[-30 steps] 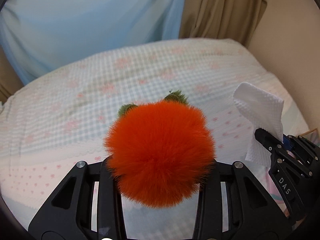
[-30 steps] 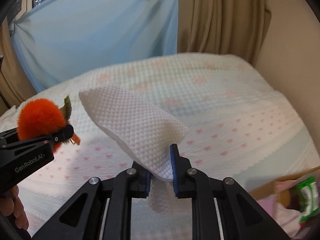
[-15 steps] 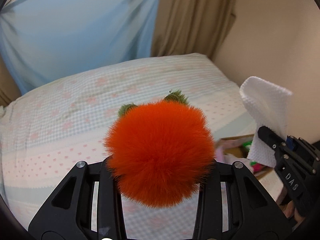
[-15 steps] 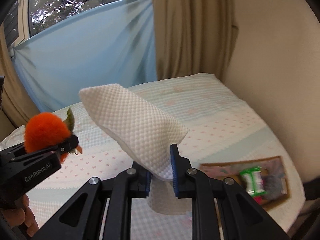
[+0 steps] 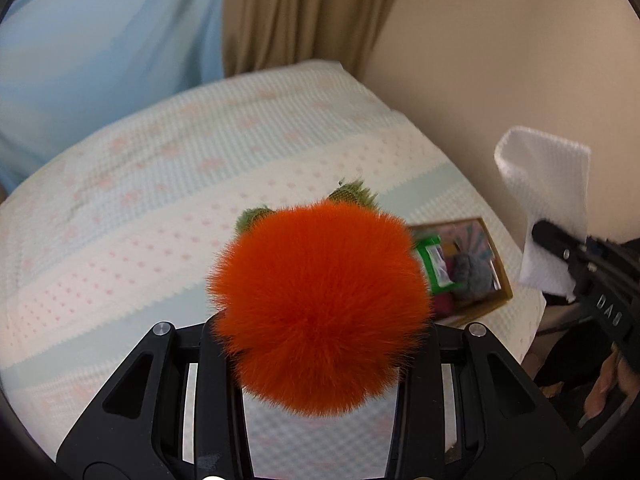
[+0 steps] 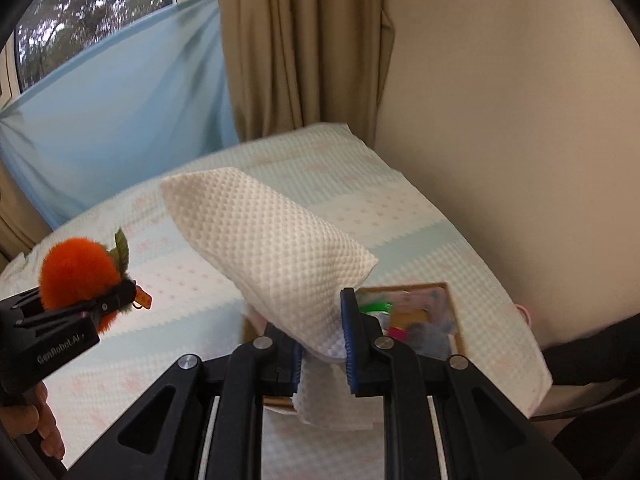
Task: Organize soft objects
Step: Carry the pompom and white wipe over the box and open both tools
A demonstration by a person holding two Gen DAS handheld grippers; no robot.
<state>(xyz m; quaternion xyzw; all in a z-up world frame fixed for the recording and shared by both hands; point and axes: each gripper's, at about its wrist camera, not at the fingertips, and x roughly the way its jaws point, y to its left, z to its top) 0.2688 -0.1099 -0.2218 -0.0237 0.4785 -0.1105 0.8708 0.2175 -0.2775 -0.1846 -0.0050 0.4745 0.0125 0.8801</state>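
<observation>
Now both grippers have swung toward the bed's [image 6: 420,216] right edge, so the cardboard box [image 5: 496,268] of soft things is in view, likely for dropping. The left gripper [image 5: 320,344] squeezes a fluffy orange pom-pom [image 5: 320,304], and the right gripper [image 6: 322,340] pinches a bumpy white cloth [image 6: 272,248].

Quilted bedspread [image 6: 392,216] with pink motifs, centre frame; tan curtain [image 6: 304,48] at top centre; pale blue sheet [image 6: 120,100] upper left; beige wall [image 6: 512,92] right; window [image 6: 92,12] upper left.
</observation>
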